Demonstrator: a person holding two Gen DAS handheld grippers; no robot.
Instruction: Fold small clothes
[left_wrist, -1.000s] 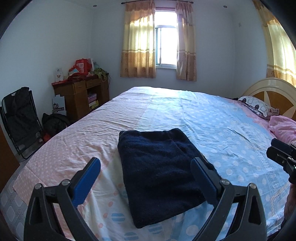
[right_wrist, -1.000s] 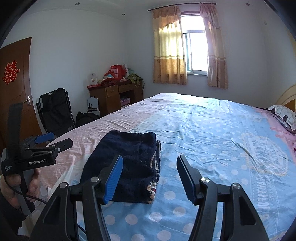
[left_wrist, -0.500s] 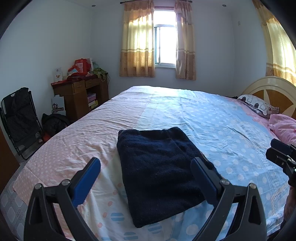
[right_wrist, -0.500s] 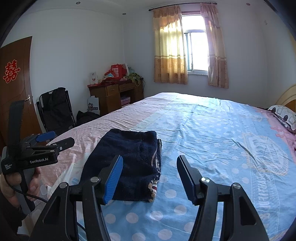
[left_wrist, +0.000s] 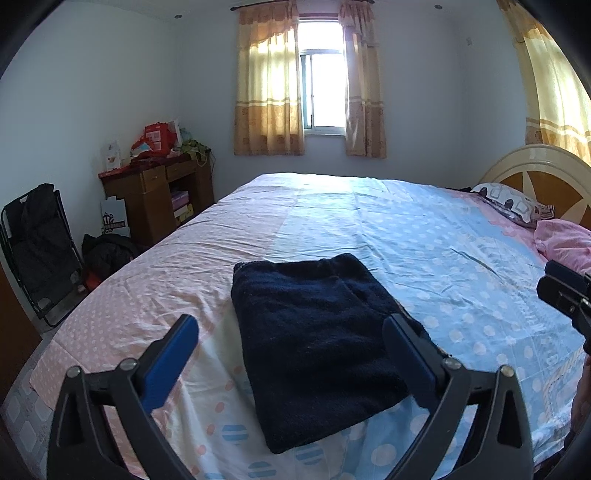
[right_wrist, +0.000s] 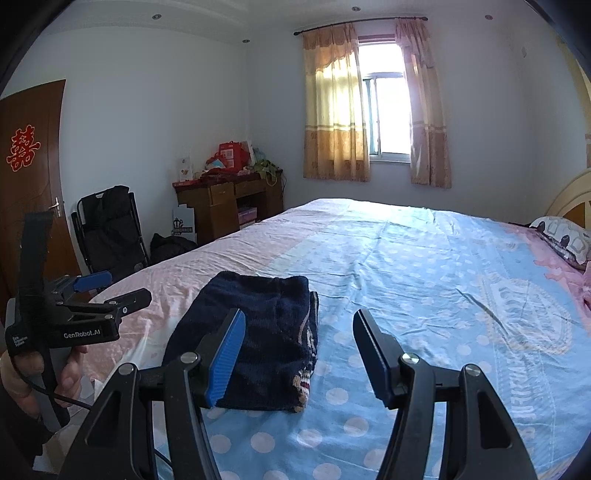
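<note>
Hovering nearest the lens, apart from the folded navy garment (left_wrist: 314, 347): left tool (left_wrist: 291, 350), blue pads spread wide and pinching nothing; right tool (right_wrist: 299, 354), likewise spread and empty, just right of the garment. Lying flat as a neat rectangle near the front edge of the bed (left_wrist: 424, 236), on the seam of pink and blue dotted sheet: the garment itself, patterned trim peeking from its right side. Gripping the left tool's handle, left of the garment: a hand (right_wrist: 22, 373). Standing beyond the garment, against the far wall: cluttered wooden desk (right_wrist: 225, 206) and curtained window (left_wrist: 325, 96).
</note>
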